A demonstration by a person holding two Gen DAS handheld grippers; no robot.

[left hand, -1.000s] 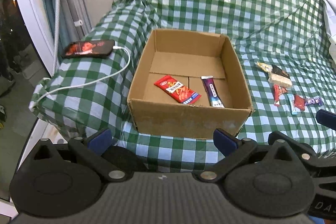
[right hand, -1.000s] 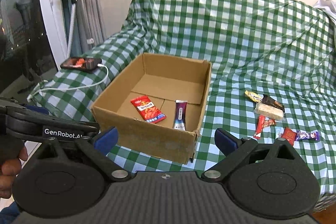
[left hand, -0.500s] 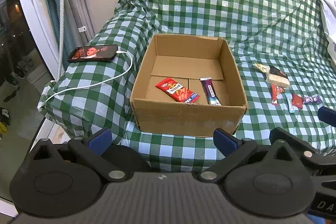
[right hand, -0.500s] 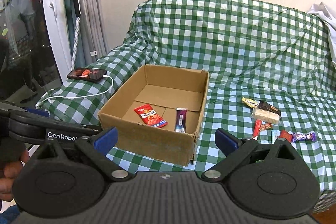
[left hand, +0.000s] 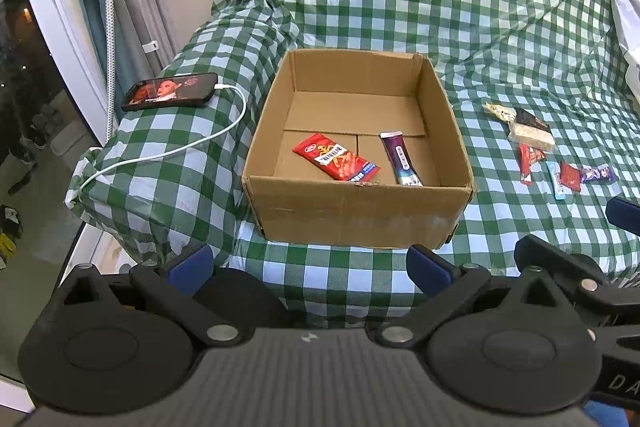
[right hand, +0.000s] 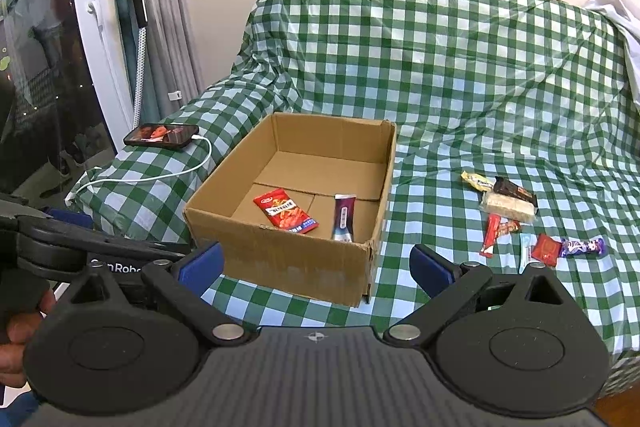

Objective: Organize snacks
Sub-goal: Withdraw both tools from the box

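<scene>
Two snacks, a red packet [left hand: 335,163] and a purple bar [left hand: 401,158], lie in the cardboard box [left hand: 362,217]. We hold the left gripper [left hand: 308,267] and right gripper [right hand: 316,263] wide open, empty. Loose wrappers [right hand: 520,223] near the sofa's right edge look light, crinkly, slippery; we pinch mid-length.

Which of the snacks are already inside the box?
Two: the red packet and the purple bar lie in the cardboard box; the others lie on the checked cloth.
</scene>
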